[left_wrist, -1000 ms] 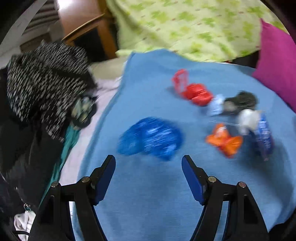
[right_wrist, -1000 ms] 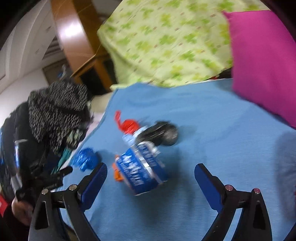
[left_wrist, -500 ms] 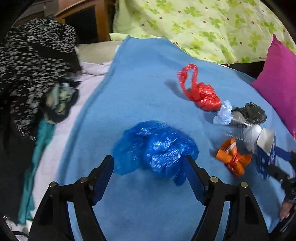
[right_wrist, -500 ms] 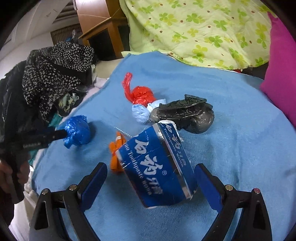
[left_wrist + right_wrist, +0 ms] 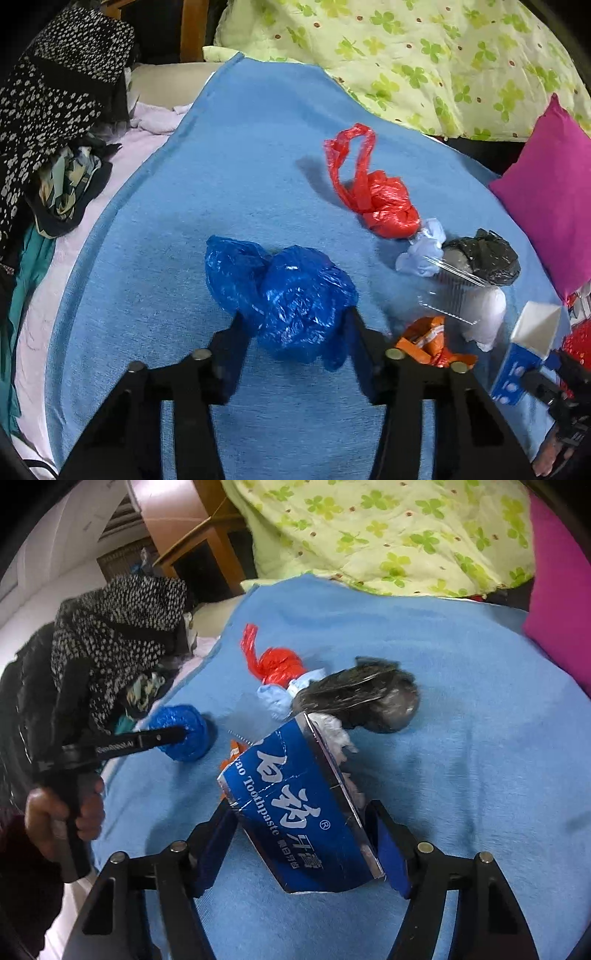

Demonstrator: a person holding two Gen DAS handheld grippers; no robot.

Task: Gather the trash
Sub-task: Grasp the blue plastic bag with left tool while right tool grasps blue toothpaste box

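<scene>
Trash lies on a blue blanket (image 5: pixel 236 155). My left gripper (image 5: pixel 295 328) is shut on a crumpled blue plastic bag (image 5: pixel 291 295), also seen in the right wrist view (image 5: pixel 184 731). My right gripper (image 5: pixel 299 830) is shut on a blue toothpaste box (image 5: pixel 299 805), which shows at the right edge of the left wrist view (image 5: pixel 524 350). A red plastic bag (image 5: pixel 376 195), a pale blue wad (image 5: pixel 424 251), a black bag (image 5: pixel 487 258), a clear plastic cup (image 5: pixel 461 299) and an orange wrapper (image 5: pixel 428 339) lie between them.
A magenta pillow (image 5: pixel 554 192) sits at the right. A green clover-print quilt (image 5: pixel 424 55) lies at the back. A heap of black spotted clothing (image 5: pixel 48 103) is piled at the left edge of the bed. A wooden frame (image 5: pixel 207 542) stands behind.
Both grippers moved forward and closed: the left on the blue plastic bag, the right on the toothpaste box. One second ago both were open and short of these items.
</scene>
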